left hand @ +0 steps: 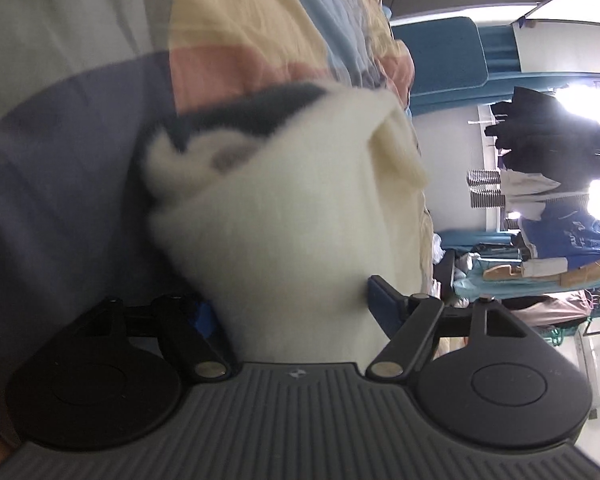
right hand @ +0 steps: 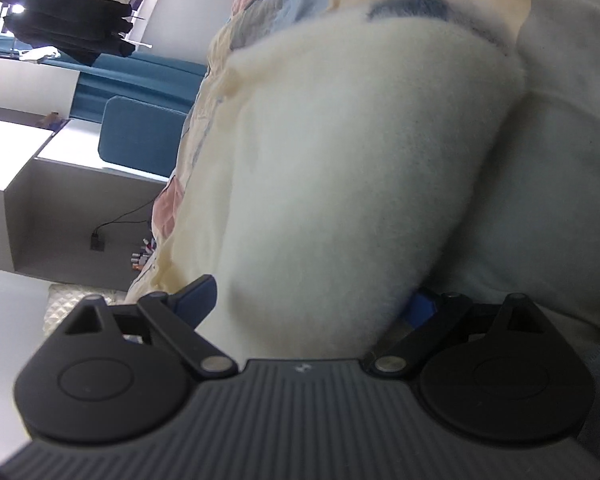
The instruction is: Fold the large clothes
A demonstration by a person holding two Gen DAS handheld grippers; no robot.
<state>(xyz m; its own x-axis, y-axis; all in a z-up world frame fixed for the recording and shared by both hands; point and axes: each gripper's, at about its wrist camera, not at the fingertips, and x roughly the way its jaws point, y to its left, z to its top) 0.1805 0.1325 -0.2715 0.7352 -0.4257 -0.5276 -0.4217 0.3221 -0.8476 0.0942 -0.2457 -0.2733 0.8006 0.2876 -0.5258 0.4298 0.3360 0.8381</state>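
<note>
I have the cream fleece garment (left hand: 284, 216) bunched thick between the fingers of both tools. My left gripper (left hand: 296, 300) is clamped on it, blue pads pressed into the pile on either side; my right gripper (right hand: 312, 300) grips a fat roll of the same fleece (right hand: 340, 168). Beyond both tools lies a pastel patchwork quilt (left hand: 228, 24). Off to the left gripper's right hang dark clothes (left hand: 548, 136).
</note>
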